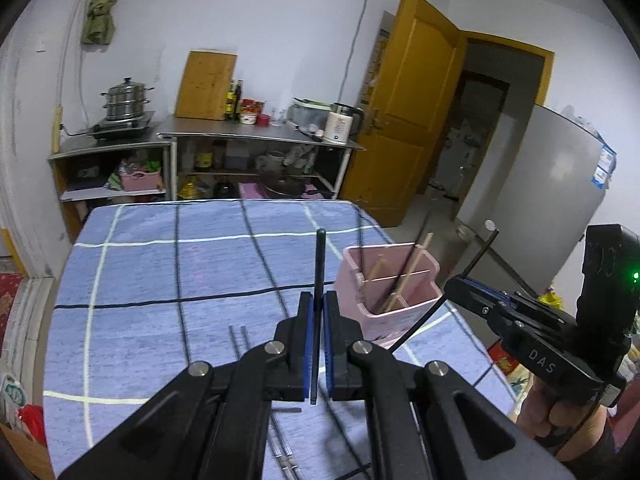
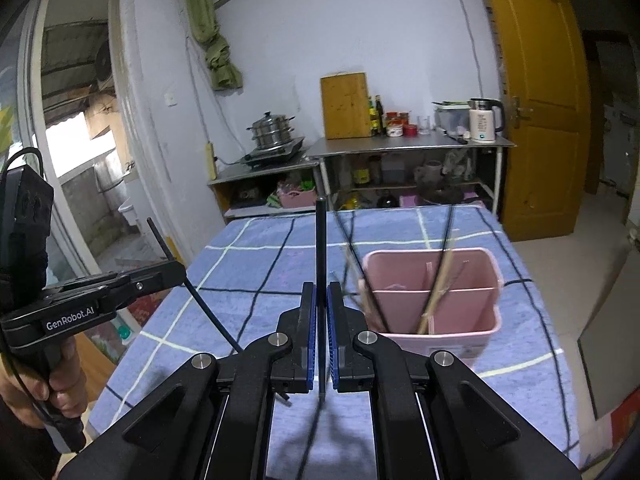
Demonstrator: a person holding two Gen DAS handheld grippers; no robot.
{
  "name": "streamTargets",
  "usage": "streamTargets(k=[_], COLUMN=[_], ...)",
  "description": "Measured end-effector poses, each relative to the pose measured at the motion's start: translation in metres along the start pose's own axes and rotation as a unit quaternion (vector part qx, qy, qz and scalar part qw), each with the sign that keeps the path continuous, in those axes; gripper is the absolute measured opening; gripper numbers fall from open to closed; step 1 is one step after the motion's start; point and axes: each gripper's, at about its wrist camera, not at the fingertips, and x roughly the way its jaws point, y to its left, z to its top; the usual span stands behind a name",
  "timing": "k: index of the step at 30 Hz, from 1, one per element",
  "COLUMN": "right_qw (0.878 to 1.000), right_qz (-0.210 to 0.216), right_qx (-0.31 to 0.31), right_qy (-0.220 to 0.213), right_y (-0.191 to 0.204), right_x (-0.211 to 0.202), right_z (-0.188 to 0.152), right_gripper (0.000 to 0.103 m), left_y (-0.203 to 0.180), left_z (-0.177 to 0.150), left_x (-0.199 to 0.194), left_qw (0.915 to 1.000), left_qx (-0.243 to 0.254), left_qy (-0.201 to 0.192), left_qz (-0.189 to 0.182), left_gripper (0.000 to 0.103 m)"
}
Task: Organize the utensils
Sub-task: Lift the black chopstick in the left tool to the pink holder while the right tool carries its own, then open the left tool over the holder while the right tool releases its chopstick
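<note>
Cloth [image 1: 160, 264]: blue-lilac, checked with white and black lines; covers the near counter.
Bin [image 2: 432, 300]: pale pink, divider the same pink.
Chopsticks in bin [image 2: 436, 288]: tan wood, plus black ones.
Left claw [image 1: 319, 312]: black body, blue pads, silver pivots; black stick [image 1: 320, 264] between the pads.
Right claw [image 2: 321, 312]: the same colours; black stick [image 2: 320, 248].
Far counter [image 2: 412, 145]: grey steel.
Board [image 2: 346, 106]: honey-brown wood.
Steamer [image 2: 272, 130]: shiny silver.
Kettle [image 2: 484, 120]: white, black lid.
Door [image 2: 540, 92]: mustard yellow.
Wall [image 2: 340, 20]: pale bluish white.
Hanging rag [image 2: 216, 40]: olive green.
Basket [image 1: 141, 181], low shelf: pink.
</note>
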Motion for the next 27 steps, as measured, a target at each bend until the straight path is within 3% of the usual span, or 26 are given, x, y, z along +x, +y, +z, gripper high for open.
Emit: streamTargets(k=[13,20,27], right_qw=[0.997,0.996,0.996], right_qz=[-0.034,-0.038,-0.043], right_qx=[0.015,0.025,0.034], right_qy=[-0.067,-0.081,-0.066], right_y=[-0.037,-0.048,-0.062], right_x=[-0.039,-0.03,-0.004], right_z=[0.047,0.059,0.052], right_gripper=[0.005,0.005,0.005], left_y=[-0.05,-0.061,-0.058], left_z=[0.059,0.079,0.072], left_x=[0.012,0.034,0.066], left_qw=[0.9975,0.9968,0.9981], left_qx=[0.016,0.021,0.025], left_qy=[-0.034,-0.049,-0.039], left_qz=[-0.06,-0.059,-0.042], left_gripper=[0.005,0.005,0.005])
